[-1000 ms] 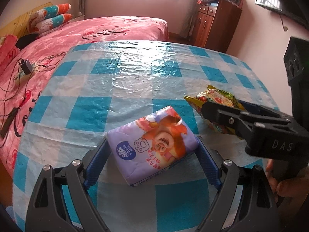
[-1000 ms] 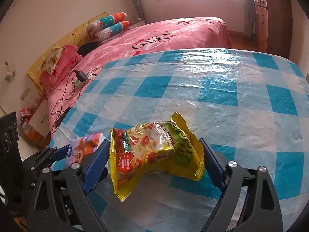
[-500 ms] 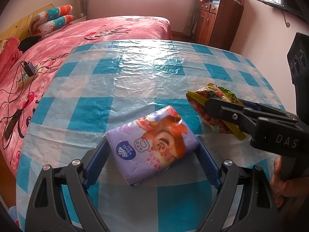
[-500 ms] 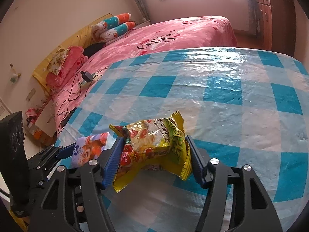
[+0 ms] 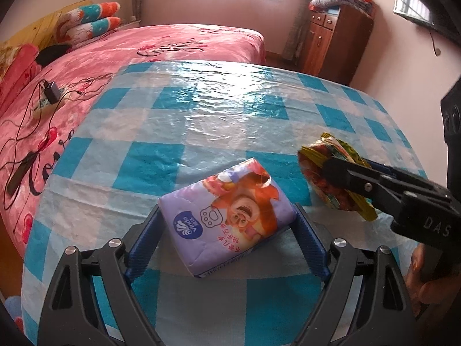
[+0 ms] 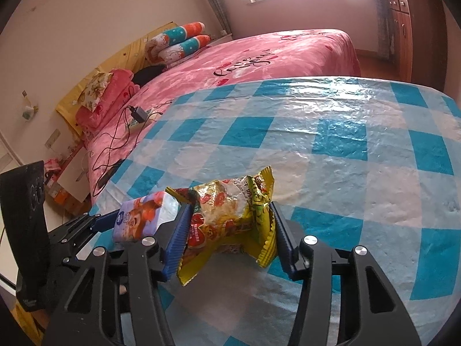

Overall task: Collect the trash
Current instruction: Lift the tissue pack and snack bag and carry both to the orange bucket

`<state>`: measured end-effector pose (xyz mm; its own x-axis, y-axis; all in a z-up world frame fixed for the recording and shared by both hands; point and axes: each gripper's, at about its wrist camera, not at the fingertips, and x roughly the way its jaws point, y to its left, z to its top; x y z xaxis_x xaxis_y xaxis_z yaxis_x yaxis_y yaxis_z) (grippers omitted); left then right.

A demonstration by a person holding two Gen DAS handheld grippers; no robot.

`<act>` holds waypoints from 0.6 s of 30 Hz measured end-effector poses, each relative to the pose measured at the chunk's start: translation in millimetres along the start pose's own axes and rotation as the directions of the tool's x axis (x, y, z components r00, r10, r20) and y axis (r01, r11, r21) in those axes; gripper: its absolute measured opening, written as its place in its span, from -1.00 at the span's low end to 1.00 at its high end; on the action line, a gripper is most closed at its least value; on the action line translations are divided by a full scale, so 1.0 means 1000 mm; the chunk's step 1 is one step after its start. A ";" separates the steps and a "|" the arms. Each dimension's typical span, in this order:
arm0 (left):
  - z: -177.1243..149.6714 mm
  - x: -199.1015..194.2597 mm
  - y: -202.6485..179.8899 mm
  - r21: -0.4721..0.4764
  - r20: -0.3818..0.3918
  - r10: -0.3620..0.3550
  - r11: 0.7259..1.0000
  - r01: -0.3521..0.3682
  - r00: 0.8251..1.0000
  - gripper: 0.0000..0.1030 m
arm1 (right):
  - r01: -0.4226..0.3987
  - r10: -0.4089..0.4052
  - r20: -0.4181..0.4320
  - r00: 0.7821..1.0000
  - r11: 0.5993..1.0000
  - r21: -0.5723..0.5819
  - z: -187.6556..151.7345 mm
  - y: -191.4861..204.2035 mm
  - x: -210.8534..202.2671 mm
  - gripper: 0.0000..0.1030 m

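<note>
my left gripper point(image 5: 227, 236) stood wide, its blue pads against the ends of the tissue pack point(image 5: 227, 219), which sat on the checked tablecloth point(image 5: 219, 121). just beyond, my right gripper point(image 6: 230, 230) was closing on the crumpled snack wrapper point(image 6: 227, 216), already buckled between the pads. judged risk: the slick, crushed foil could slide out on lifting.

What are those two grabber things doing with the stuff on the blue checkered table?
A person is picking up trash with a grabber in each hand. The left gripper is clamped on a purple tissue pack. The right gripper is closing its jaws on a crinkly yellow snack bag, which is already squashed between them. Both are over the table, beside a pink bed.
</note>
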<state>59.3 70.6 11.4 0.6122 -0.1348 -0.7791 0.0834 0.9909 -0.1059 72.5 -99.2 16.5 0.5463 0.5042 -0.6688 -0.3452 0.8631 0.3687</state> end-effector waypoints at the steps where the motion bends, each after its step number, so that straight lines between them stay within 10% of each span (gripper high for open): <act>1: 0.000 0.000 0.001 -0.007 0.001 0.006 1.000 -0.006 1.000 0.67 | -0.002 0.002 0.001 1.000 1.000 0.001 0.000 0.000 -0.001 0.03; 18: -0.022 -0.055 0.040 -0.094 0.088 -0.004 0.995 0.013 0.996 0.67 | -0.020 0.021 -0.009 1.000 0.999 0.051 -0.029 0.032 -0.025 -0.13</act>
<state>11.7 117.4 36.2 0.6783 -0.1385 -0.7216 0.0166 0.9847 -0.1734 26.1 -85.4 26.5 0.5318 0.5217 -0.6671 -0.3169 0.8531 0.4145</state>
